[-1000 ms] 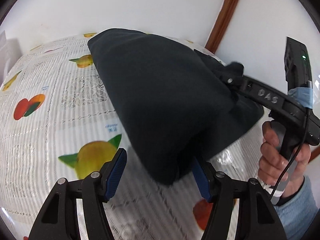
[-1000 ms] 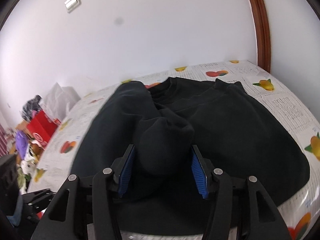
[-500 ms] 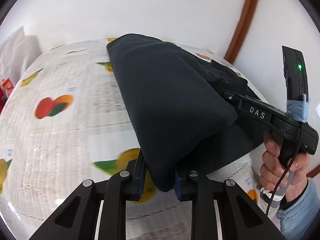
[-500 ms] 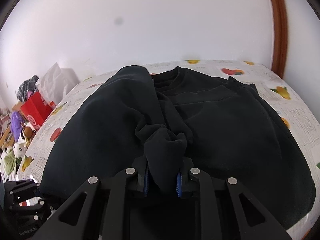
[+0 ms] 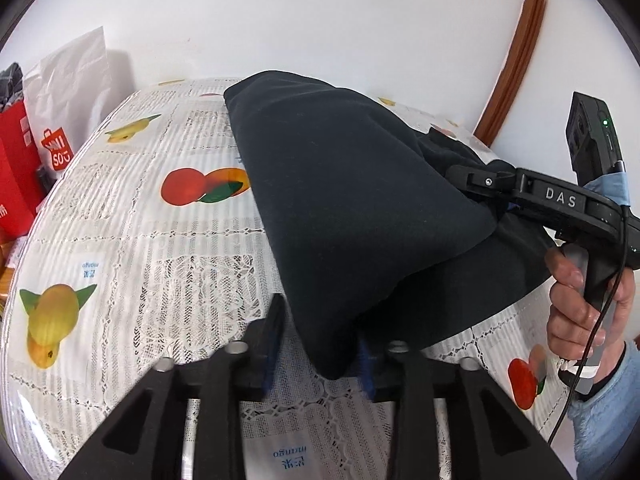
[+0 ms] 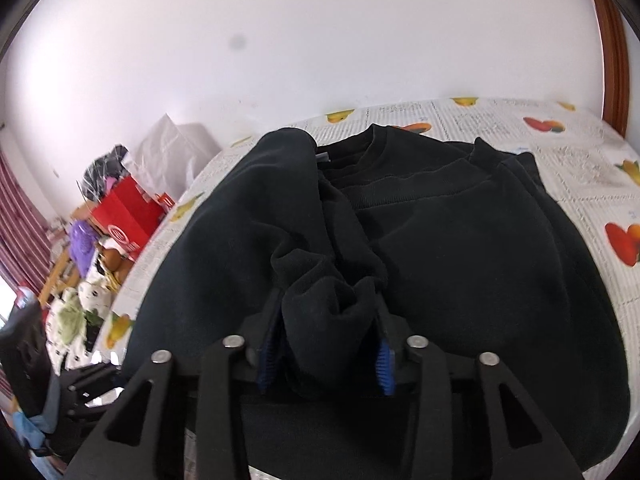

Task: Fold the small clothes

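Sweatshirt point(image 5: 360, 208), black, spread over fruit-print tablecloth point(image 5: 160, 260), neckline point(image 6: 400, 160) at the far side, left side folded in toward the middle.

Step in hand, by the look of it: letting go after laying that left side and its sleeve inward.

Left gripper point(image 5: 320, 332) at the near left corner of the fold, jaws just opened and standing apart, cloth corner between them, left pad clear of it, right pad's contact hard to judge.

Right gripper point(image 6: 326, 320) at the near middle, jaws likewise just opened, sleeve cuff point(image 6: 320, 280) bunched loosely between the 2 blue pads, no squeeze apparent.

Next, probably: backing both out without dragging cloth, leaving the cuff flat, then reaching for the right side.

Hidden or unclear:
- Right gripper's fingertips in the left view, buried behind the fold.
- Near hem, cut off below the right gripper.
- Lie of the right sleeve, black on black.
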The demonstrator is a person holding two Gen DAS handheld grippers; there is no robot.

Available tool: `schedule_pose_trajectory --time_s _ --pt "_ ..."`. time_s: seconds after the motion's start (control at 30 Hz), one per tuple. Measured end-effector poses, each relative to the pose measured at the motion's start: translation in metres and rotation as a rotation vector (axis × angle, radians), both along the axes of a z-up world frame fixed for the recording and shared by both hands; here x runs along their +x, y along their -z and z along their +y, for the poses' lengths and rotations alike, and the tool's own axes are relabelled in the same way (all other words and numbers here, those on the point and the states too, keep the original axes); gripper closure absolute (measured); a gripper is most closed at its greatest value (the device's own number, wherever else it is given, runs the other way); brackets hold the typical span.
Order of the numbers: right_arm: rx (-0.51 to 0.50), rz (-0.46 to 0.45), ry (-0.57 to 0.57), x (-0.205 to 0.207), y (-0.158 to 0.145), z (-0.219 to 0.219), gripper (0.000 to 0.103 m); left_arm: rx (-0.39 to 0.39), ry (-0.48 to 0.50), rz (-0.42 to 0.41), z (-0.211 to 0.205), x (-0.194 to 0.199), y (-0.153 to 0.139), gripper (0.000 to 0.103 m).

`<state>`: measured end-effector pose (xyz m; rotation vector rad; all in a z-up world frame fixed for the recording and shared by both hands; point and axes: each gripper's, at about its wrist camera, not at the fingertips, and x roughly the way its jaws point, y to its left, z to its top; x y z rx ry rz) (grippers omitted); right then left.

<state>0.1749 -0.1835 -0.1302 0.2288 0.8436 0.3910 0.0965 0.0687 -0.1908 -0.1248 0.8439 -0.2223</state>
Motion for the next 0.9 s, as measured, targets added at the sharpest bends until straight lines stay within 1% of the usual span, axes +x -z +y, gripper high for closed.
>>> schedule_pose_trajectory --time_s 0.03,0.07,0.13,0.23,0.3,0.33,0.4,0.43,0.47,0.53,0.57,0.67,0.73,0.8,0.83,0.9 --pt "0.004 0.007 0.007 0.002 0.001 0.001 0.053 -0.008 0.003 -0.002 0.001 -0.002 0.001 0.050" --pt "0.001 0.014 0.012 0.004 0.002 0.003 0.053 -0.019 0.010 -0.001 0.001 -0.002 0.002 0.045" --pt "-0.016 0.026 0.009 0.008 0.005 0.010 0.053 -0.036 0.039 -0.003 -0.003 -0.001 0.003 0.044" --pt "-0.017 0.038 0.034 0.015 0.010 0.019 0.047 0.017 0.031 0.003 -0.018 0.010 0.007 0.042" --pt "0.002 0.045 0.062 0.019 0.013 0.020 0.047 0.041 0.031 0.006 -0.028 0.017 0.007 0.040" --pt "0.007 0.048 0.073 0.021 0.013 0.020 0.049 0.065 0.025 0.012 -0.032 0.020 0.009 0.038" --pt "-0.029 0.033 0.075 0.022 0.012 0.024 0.065 0.095 0.016 0.015 -0.035 0.022 0.011 0.034" --pt "-0.067 0.014 0.051 0.021 0.009 0.028 0.079 0.108 0.010 0.014 -0.036 0.022 0.011 0.032" --pt "-0.118 -0.025 0.024 0.018 0.003 0.031 0.083 0.114 0.008 0.019 -0.037 0.023 0.012 0.032" --pt "-0.139 -0.115 0.031 0.007 -0.010 0.025 0.088 0.119 0.004 0.024 -0.041 0.026 0.013 0.031" --pt "-0.121 -0.175 0.053 -0.003 -0.022 0.014 0.090 0.120 -0.002 0.023 -0.041 0.027 0.014 0.031" --pt "-0.002 -0.260 0.118 -0.028 -0.045 -0.020 0.091 0.127 -0.019 0.016 -0.042 0.028 0.015 0.031" --pt "0.020 -0.314 0.185 -0.050 -0.049 -0.043 0.091 0.128 -0.029 0.018 -0.043 0.030 0.015 0.031" --pt "0.015 -0.313 0.238 -0.063 -0.040 -0.059 0.091 0.128 -0.033 0.018 -0.042 0.031 0.016 0.031" --pt "0.010 -0.287 0.261 -0.066 -0.033 -0.066 0.091 0.129 -0.034 0.019 -0.042 0.033 0.016 0.031" --pt "-0.009 -0.205 0.271 -0.066 -0.015 -0.075 0.090 0.134 -0.035 0.019 -0.047 0.038 0.018 0.031"
